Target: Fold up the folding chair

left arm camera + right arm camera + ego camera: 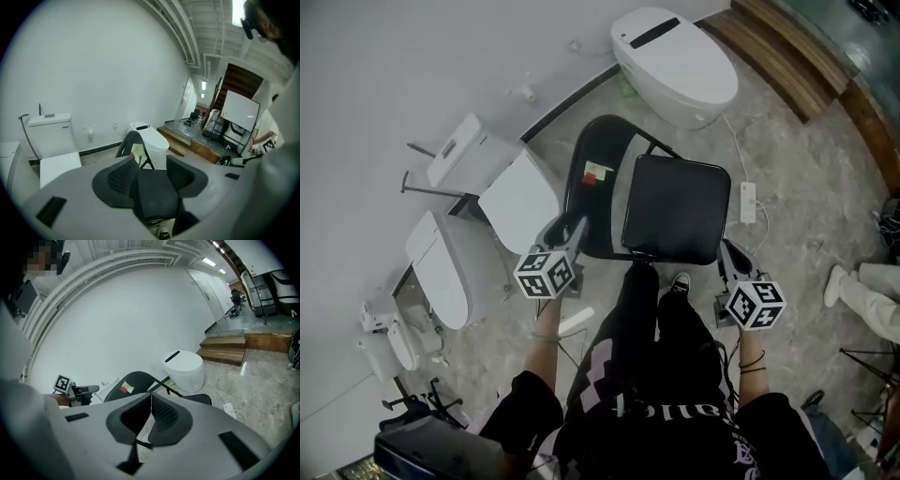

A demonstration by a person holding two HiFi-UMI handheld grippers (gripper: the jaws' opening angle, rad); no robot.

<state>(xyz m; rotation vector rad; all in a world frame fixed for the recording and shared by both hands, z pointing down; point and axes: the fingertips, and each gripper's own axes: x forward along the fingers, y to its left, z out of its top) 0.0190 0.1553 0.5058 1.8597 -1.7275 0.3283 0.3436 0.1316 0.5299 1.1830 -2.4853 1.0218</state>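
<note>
At the centre of the head view, the folding chair (647,187) stands open on the floor (806,187), seat (680,216) level, back (595,155) toward the upper left, and a toilet (675,61) behind it. The left tool (567,231) hangs just beside the seat's left edge, jaws apart and gripping nothing. The right tool (731,255), jaws pressed together and empty, sits near the seat's lower right corner. The chair looks stiff, metal-framed and fairly heavy, and its padding looks smooth and likely slippery. The seat's front rim or the frame tubes seem the safest hold, clear of the hinges.
</note>
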